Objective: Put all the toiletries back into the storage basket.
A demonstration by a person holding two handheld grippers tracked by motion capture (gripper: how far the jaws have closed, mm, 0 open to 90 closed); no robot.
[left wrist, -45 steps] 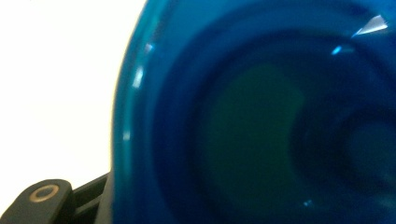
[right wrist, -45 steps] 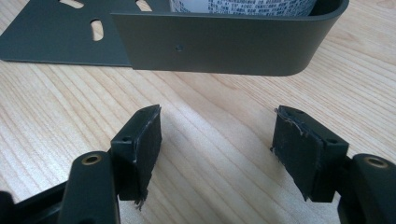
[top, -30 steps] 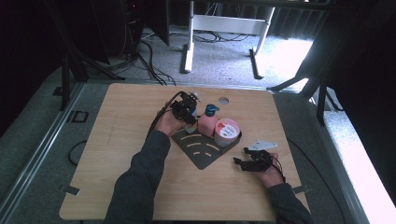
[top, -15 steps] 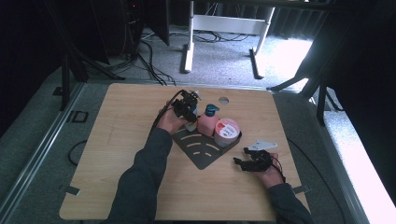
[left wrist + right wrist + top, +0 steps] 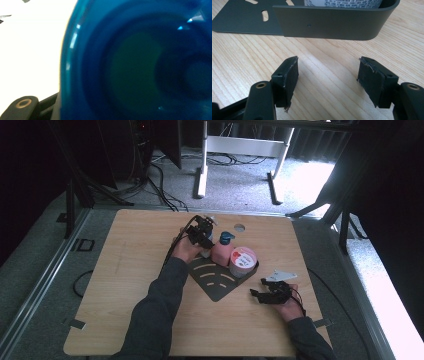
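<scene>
On the table there is one dark metal rack, near the middle. In it stand one pink bottle with a blue cap and one pink-lidded tub. There are two grippers: the left gripper and the right gripper.

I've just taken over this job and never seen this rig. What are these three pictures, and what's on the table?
No robot here: a person holds a two-jaw gripper in each hand. The high view looks down on the wooden table. The dark corner rack holds a pink bottle and a pink-lidded tub. The left gripper sits beside the bottle; its own camera shows a blurred blue object very close, whether gripped is unclear. The right gripper rests open on the table, facing the rack's wall.
</scene>
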